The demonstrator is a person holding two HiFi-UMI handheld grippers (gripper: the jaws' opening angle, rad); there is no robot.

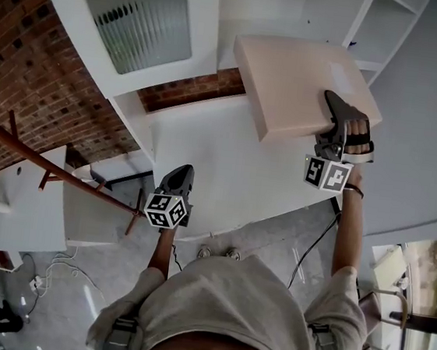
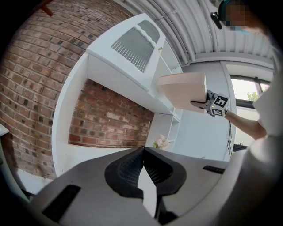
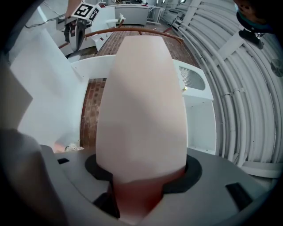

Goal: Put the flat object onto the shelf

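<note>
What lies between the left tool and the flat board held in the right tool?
Nothing stands there: the head view shows only bare white counter between the left tool and the flat board.

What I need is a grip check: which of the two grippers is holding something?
The right gripper: its jaws clamp the edge of the beige flat board. The left gripper has its jaws together with nothing between them.
</note>
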